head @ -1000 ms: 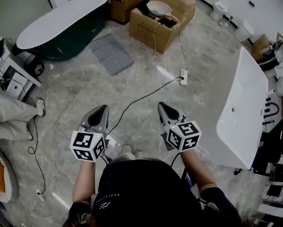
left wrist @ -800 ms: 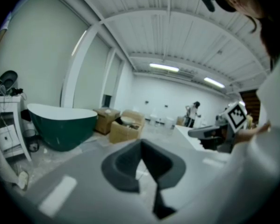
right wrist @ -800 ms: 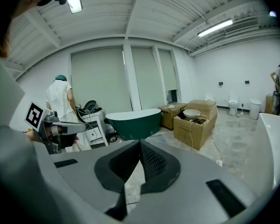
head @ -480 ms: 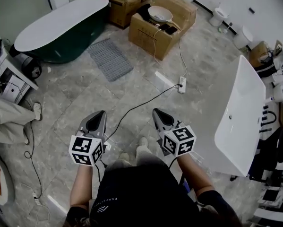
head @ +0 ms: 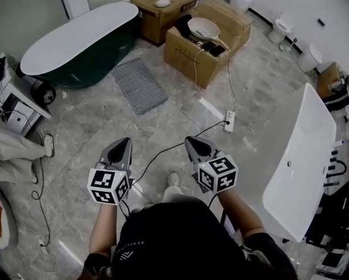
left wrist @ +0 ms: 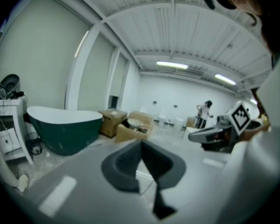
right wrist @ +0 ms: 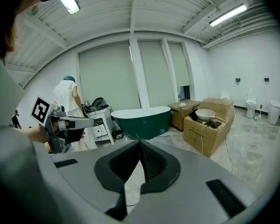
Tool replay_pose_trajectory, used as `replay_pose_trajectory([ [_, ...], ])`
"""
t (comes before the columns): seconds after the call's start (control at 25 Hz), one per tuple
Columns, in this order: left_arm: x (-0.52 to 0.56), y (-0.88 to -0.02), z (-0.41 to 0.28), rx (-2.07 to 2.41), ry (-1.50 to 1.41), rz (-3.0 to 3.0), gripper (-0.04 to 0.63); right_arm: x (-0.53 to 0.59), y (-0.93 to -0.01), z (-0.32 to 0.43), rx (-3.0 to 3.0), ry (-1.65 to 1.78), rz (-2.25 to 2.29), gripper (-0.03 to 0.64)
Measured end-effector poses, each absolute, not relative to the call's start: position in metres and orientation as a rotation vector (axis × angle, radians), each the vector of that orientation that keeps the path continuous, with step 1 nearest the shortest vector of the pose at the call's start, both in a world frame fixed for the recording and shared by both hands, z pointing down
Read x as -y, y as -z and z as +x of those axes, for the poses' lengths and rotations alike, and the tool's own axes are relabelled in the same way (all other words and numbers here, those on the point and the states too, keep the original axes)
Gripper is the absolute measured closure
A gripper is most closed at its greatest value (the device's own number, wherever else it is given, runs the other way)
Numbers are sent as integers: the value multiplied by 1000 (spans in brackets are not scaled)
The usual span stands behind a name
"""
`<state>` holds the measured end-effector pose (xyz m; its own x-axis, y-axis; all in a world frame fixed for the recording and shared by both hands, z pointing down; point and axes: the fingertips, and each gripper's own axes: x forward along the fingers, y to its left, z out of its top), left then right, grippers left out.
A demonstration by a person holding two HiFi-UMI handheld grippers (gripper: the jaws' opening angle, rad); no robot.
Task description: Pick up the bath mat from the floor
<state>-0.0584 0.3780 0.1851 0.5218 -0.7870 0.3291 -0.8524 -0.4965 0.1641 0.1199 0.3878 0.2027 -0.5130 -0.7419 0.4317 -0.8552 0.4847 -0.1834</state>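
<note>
On floor (head: 180, 118) ahead, bath mat (head: 140, 85) nearer (person (head: 174, 241) stepped forward)

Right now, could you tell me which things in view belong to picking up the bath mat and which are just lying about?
Belongs to the job:
- bath mat, flat on the floor ahead
- left gripper and right gripper, jaws together, both empty

Just lying about:
- green bathtub
- cardboard boxes
- white bowl on one box
- power strip
- white bathtub
</note>
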Motion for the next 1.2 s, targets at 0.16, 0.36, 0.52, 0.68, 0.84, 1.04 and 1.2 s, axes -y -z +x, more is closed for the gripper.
replay_pose_trajectory([
  [0.16, -345, -177, -36, 1416, -295, 2447, 589, -352, -204, 141, 2455, -564, 1297, 617],
  [0.36, -315, -182, -23, 1475, -304, 2407, 589, -314, -210, 155, 2472, -565, 1232, 617],
  [0.52, -297, -190, -19, 1522, -297, 2360, 589, -290, -216, 161, 2487, -564, 1193, 617],
  [0.68, -286, -198, -6, 1519, -315, 2339, 589, -273, -220, 167, 2501, -573, 1166, 617],
  [0.84, -276, -201, -3, 1528, -328, 2322, 589, -259, -227, 169, 2500, -596, 1149, 617],
  [1.04, -258, -209, -11, 1544, -336, 2291, 589, -244, -234, 164, 2493, -621, 1127, 617],
  [1.2, -229, -219, -13, 1531, -324, 2295, 589, -221, -241, 164, 2470, -613, 1151, 617],
])
